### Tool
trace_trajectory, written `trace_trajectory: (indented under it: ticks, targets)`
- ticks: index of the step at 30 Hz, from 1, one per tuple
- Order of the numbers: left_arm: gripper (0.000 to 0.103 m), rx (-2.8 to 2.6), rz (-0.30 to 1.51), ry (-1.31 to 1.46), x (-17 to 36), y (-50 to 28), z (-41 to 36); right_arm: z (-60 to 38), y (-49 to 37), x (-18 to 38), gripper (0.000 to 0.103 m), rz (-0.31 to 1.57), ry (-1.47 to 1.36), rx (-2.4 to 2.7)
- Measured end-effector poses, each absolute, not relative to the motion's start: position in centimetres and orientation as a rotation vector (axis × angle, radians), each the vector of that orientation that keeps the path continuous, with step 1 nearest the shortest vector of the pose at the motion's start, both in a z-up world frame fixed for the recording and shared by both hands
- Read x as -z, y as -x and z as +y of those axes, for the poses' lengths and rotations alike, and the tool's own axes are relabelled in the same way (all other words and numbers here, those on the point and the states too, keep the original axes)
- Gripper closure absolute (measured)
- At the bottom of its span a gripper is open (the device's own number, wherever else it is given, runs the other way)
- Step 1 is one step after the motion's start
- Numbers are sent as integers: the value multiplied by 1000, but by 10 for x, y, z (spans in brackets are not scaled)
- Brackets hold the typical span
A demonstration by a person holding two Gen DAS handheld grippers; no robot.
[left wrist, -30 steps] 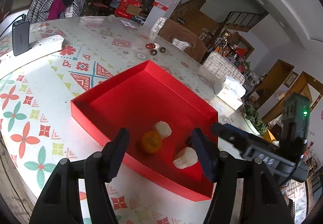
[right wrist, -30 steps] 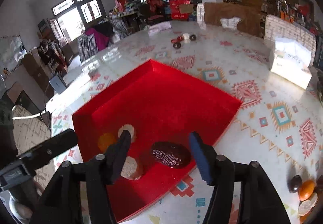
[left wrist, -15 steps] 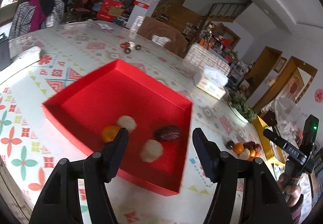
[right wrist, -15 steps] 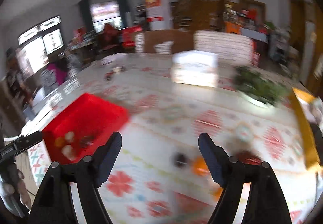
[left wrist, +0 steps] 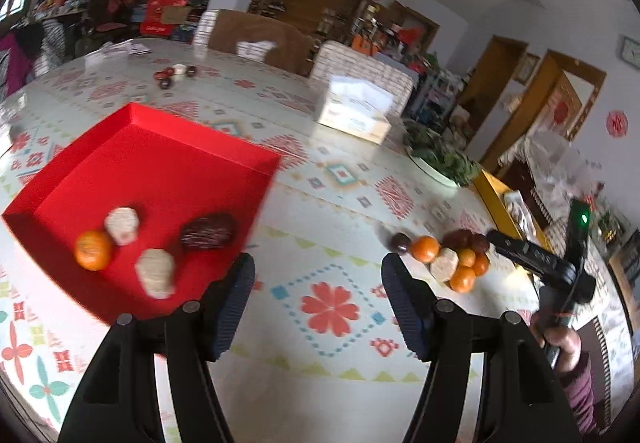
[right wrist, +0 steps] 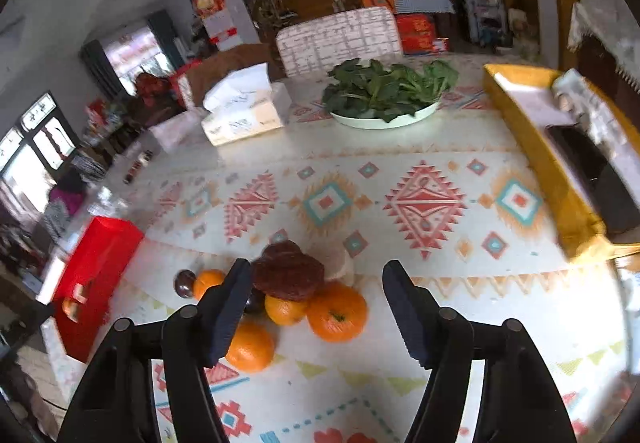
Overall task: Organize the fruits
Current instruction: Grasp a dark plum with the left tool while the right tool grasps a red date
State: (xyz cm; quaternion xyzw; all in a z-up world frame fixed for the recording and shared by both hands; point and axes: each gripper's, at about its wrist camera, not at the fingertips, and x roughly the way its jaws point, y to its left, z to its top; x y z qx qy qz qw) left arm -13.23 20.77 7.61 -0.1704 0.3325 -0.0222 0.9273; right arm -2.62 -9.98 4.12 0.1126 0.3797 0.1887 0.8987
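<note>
A red tray [left wrist: 160, 147] lies on the patterned table; it holds an orange [left wrist: 93, 249], two pale peeled fruits [left wrist: 122, 225] and a dark red fruit [left wrist: 207, 230]. My left gripper [left wrist: 316, 285] is open and empty, just right of the tray's near corner. A pile of fruit [left wrist: 444, 255] lies on the table to the right. In the right wrist view that pile shows as oranges [right wrist: 337, 311] under a dark red fruit [right wrist: 289, 273]. My right gripper [right wrist: 316, 293] is open and empty, right above the pile. The tray [right wrist: 94, 263] sits far left there.
A tissue box [right wrist: 242, 111] and a white plate of green leaves [right wrist: 386, 93] stand at the back. A yellow tray [right wrist: 560, 163] with a dark object lies at the right. Small dark items [left wrist: 174, 75] lie far across the table. Chairs stand behind.
My right gripper left the tray and swung right across the table to the fruit pile. The left wrist view turned right, so the tray now sits at its left.
</note>
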Motion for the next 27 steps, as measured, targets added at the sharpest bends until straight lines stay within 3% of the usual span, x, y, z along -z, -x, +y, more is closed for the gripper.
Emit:
trace_trajectory:
  ticks: [6, 9, 17, 24, 27]
  targets:
    - [38, 111, 717, 266, -74, 116, 166, -83, 16, -32, 32, 805, -201, -458]
    - [38, 149, 737, 215, -70, 109, 144, -70, 20, -29, 52, 801, -128, -440]
    - [40, 254, 774, 65, -58, 77, 91, -84, 28, -32, 53, 790, -189, -468]
    - [43, 243, 841, 33, -35, 17, 89, -96, 30, -36, 53, 772, -244, -497]
    - [58, 245, 877, -4, -21, 0, 89, -95, 30, -36, 53, 773, -247, -506]
